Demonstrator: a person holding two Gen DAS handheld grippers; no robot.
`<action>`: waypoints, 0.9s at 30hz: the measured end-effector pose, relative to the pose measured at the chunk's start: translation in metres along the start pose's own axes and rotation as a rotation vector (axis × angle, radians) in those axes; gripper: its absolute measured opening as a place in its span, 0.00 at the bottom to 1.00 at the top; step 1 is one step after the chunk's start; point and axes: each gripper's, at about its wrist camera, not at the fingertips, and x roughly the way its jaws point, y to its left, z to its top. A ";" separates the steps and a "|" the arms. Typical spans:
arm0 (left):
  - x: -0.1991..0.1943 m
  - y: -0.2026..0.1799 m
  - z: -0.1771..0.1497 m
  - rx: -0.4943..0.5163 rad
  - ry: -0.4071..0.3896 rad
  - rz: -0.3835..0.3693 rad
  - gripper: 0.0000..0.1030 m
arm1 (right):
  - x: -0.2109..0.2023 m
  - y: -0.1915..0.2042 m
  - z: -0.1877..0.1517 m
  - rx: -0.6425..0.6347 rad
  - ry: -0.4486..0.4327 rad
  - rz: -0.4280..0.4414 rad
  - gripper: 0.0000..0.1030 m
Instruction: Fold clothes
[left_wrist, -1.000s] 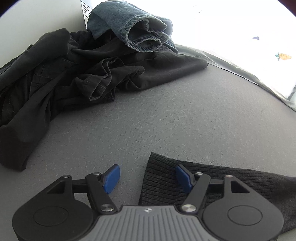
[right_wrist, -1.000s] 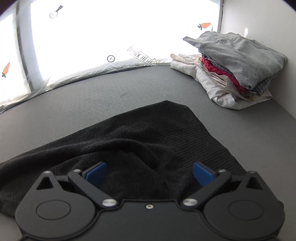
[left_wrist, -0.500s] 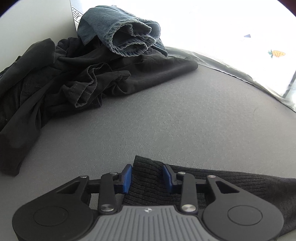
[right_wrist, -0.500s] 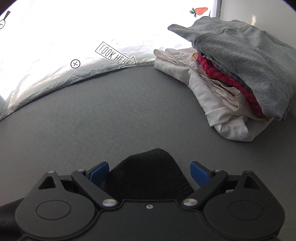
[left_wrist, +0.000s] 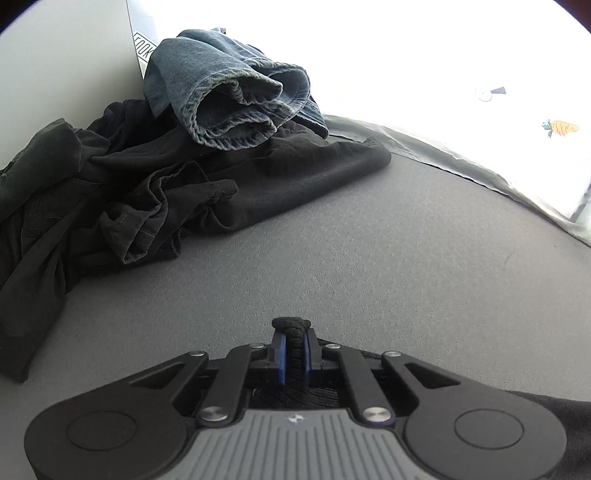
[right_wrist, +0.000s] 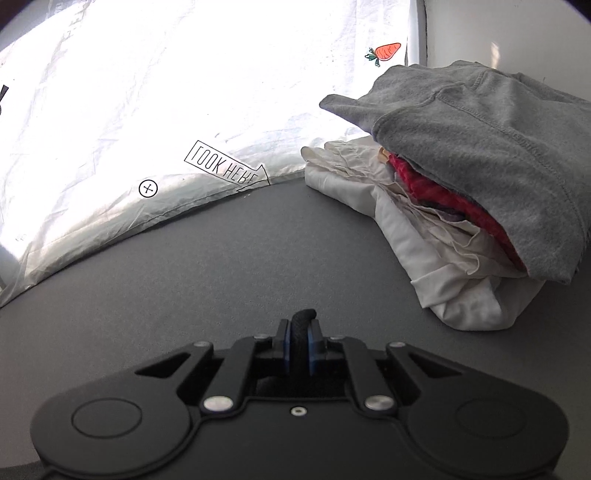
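1. Black ribbed knit, the dark sweater (left_wrist: 291, 326), is bunched between the pads of the left gripper (left_wrist: 292, 354), a small fold poking out past the tips. Jaws closing onto it, the pinch looks nearly complete.
2. Left wrist view: rest of the sweater trails back under the gripper body and off toward the lower right, so its long axis seems to run rightward from the fingers. Grey mat (left_wrist: 369, 258) ahead is bare; black clothes pile (left_wrist: 147, 192) with blue jeans (left_wrist: 229, 99) on top sits well beyond the gripper, to the upper left.
3. Partial boxed lettering behind the jeans, too cut off to read; a carrot print (left_wrist: 561, 127) on the white sheet.
4. Right wrist view: right gripper (right_wrist: 299, 349) pinches a black knit edge too, fingers pressed together on it.
5. Folded stack (right_wrist: 461, 206), grey top, red and white under, lies up-right of this gripper, apart.
6. Arrow label (right_wrist: 225, 168) reads "LOOK HERE", mirrored L.
7. Judgement: both ends held, neither hand nearer; next lift and spread.
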 end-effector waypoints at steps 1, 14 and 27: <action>0.001 -0.003 0.009 0.000 -0.016 -0.007 0.10 | 0.003 -0.001 0.004 0.012 -0.007 -0.006 0.07; 0.043 -0.037 0.038 0.060 -0.012 0.146 0.29 | 0.004 -0.009 0.019 -0.019 -0.005 -0.080 0.18; -0.084 -0.011 -0.045 -0.061 0.020 0.065 0.88 | -0.114 -0.003 -0.097 -0.081 0.060 -0.027 0.54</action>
